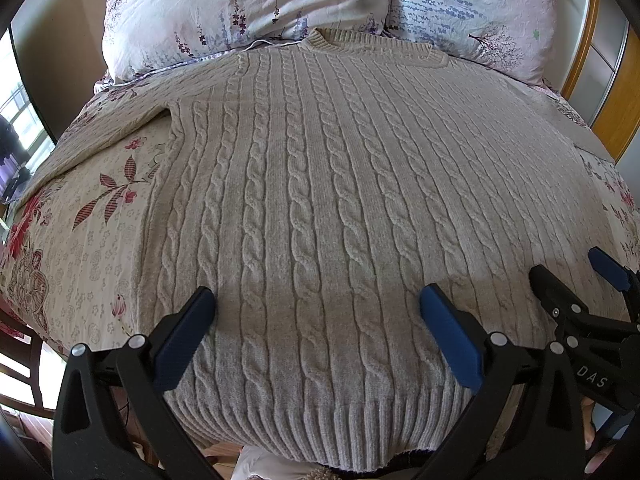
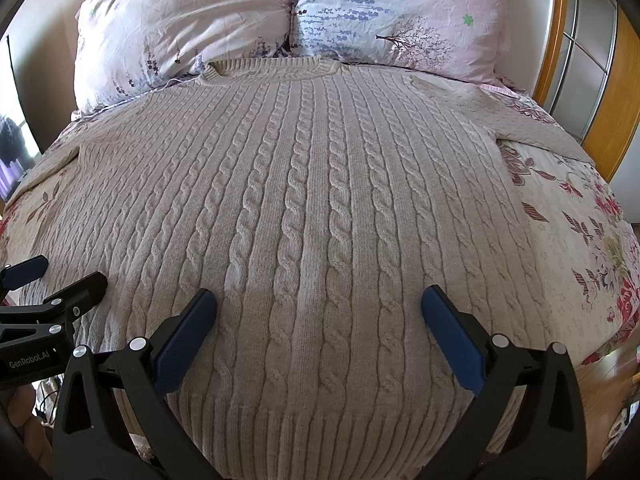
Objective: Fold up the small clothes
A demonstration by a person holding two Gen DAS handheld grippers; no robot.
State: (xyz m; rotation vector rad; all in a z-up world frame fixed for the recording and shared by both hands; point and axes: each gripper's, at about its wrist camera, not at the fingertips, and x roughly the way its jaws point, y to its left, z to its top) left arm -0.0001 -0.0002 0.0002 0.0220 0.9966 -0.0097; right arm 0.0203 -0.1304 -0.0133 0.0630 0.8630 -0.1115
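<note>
A beige cable-knit sweater lies spread flat on the bed, collar toward the pillows and ribbed hem at the near edge; the right wrist view shows the sweater too. My left gripper hovers open over the sweater's lower left part, nothing between its blue pads. My right gripper hovers open over the lower right part, likewise empty. In the left wrist view the right gripper appears at the right edge. The left gripper shows at the left edge of the right wrist view. Both sleeves stretch out sideways.
Two floral pillows lie at the head of the bed behind the collar. A flowered bedsheet shows on both sides of the sweater. A wooden wardrobe frame stands at the right.
</note>
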